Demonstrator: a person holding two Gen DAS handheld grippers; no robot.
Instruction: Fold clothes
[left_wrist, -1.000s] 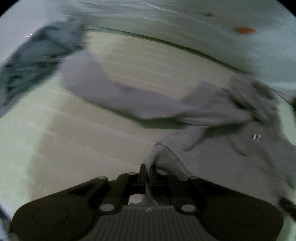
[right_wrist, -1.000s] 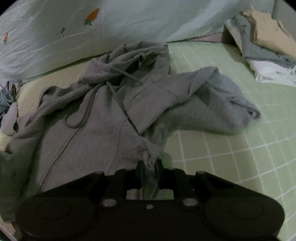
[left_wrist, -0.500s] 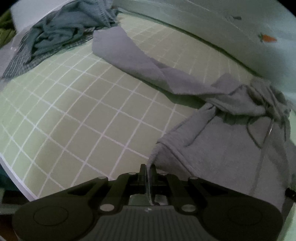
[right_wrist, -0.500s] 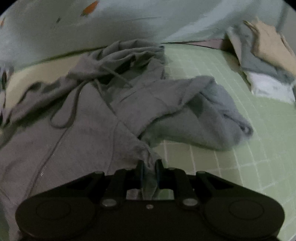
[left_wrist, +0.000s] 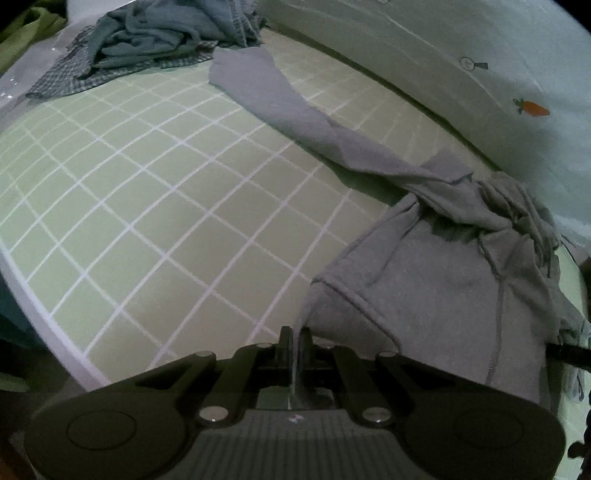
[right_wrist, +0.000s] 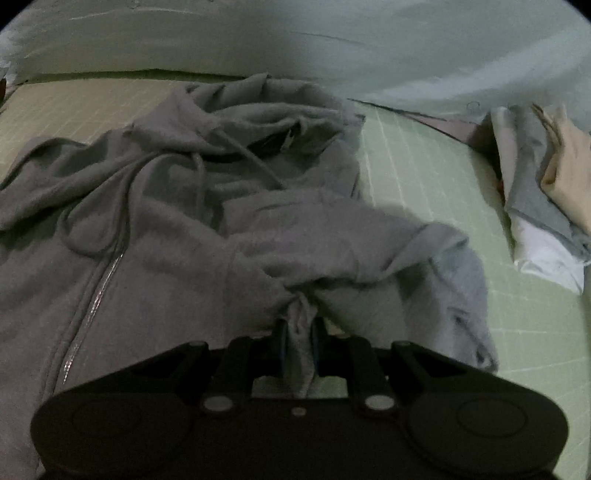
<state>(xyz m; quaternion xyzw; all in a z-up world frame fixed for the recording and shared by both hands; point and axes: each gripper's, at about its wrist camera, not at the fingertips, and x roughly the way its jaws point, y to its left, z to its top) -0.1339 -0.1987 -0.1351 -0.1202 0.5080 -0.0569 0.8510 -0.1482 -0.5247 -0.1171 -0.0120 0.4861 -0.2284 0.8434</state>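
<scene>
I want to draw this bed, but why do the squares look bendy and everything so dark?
Left wrist view: the round lens bends the bedsheet lines into curves; the room is dim, yet the picture is sharp, and the hoodie casts a soft shadow. Right wrist view: darker and blurrier, especially the folded clothes at the edge; only the zipper glints.

The light is dim. A bed (left_wrist: 155, 206) fills the scene, covered in a pale green sheet with a white grid. Along the bed's far edge lies a pale blue quilt (left_wrist: 461, 48) printed with a small orange carrot (left_wrist: 532, 108). Past the bed's near left corner, something green (left_wrist: 26, 33) shows in shadow.
</scene>
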